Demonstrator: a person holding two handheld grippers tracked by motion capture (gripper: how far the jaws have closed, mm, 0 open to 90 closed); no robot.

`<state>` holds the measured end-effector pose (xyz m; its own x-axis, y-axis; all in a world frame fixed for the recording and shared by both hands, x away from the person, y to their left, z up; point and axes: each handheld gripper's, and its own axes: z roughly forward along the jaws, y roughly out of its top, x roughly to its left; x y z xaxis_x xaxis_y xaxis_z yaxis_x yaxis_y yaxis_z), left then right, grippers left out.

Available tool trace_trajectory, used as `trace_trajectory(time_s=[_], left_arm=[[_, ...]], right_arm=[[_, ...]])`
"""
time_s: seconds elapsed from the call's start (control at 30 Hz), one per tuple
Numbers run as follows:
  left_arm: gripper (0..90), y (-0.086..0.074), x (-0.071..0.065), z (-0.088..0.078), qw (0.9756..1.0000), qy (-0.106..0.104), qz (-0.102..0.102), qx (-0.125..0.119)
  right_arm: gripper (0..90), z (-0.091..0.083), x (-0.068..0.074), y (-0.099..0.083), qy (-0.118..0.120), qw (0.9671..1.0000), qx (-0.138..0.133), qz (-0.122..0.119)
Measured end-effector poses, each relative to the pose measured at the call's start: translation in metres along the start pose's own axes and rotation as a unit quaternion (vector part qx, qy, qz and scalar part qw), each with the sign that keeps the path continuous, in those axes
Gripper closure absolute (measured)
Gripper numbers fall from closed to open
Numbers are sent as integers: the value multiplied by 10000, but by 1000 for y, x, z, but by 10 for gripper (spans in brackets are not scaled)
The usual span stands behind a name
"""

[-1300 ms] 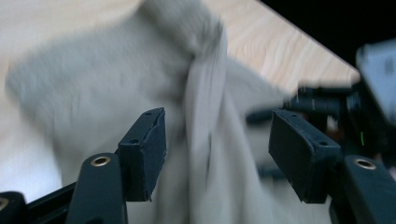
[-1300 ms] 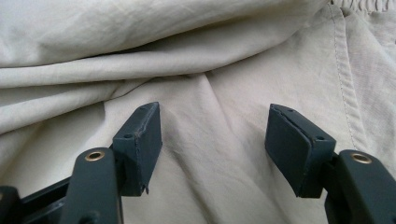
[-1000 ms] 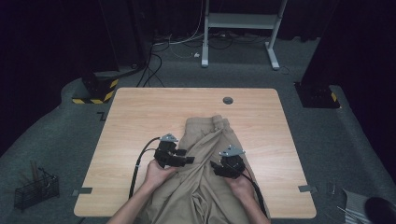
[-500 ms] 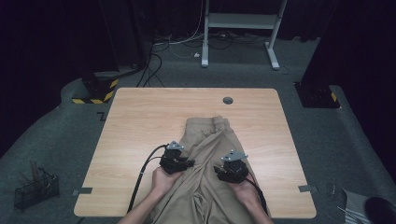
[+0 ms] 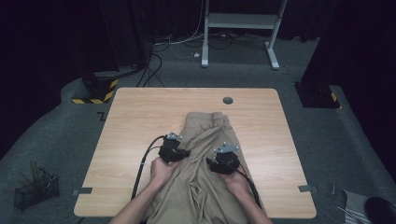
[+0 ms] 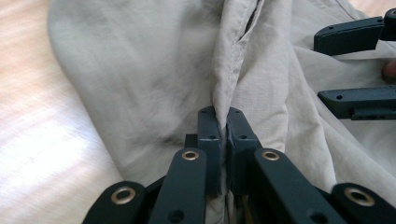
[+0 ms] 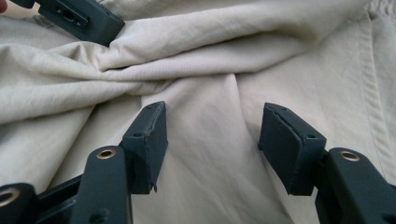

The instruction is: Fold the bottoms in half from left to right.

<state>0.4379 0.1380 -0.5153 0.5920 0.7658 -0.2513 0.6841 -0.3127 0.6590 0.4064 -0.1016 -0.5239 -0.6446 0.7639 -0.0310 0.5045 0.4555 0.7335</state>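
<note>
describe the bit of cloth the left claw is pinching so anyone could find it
On the wooden table lie beige trousers. The left claw has closed on a raised stitched seam fold on their left half. The surrounding cloth lies flatter.

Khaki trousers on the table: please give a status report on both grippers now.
Left gripper has just closed on a seam fold of the khaki trousers. Right gripper open above the cloth, nothing between its jaws. Nothing in the way on the table.
</note>
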Motion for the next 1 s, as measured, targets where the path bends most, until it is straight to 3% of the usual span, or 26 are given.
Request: trace_trajectory(time_s=[0.07,0.27,0.33,0.4,0.5,0.6,0.7,0.73,0.8,1.0], left_arm=[[869,1,3,0,10000,18,-24,10],[873,17,26,1,9989,460,-67,66],[873,16,33,0,9991,316,-272,35],[871,15,34,-3,9990,284,-331,35],[853,18,25,-16,9994,181,-213,-184],[807,23,15,-28,9991,75,-72,-400],[828,27,8,-34,9993,11,97,-357],[849,30,2,-38,9989,-148,155,-409],[865,33,-4,-39,9984,-330,134,-447],[871,52,-28,-22,9933,-1006,80,-569]], right_arm=[[413,3,0,3,-8,10000,8,17],[409,29,-3,27,-24,10000,15,37],[403,35,-3,33,-30,10000,27,47],[399,39,-3,36,-51,10000,59,51],[409,33,-2,37,3,9998,181,101],[424,13,-2,34,46,9999,-12,144],[422,-2,-3,30,27,9999,-61,91],[424,-16,-5,21,-81,10000,-29,-22],[431,-25,-8,8,-163,9999,26,-14],[431,-24,-17,-17,-199,9996,195,50]])
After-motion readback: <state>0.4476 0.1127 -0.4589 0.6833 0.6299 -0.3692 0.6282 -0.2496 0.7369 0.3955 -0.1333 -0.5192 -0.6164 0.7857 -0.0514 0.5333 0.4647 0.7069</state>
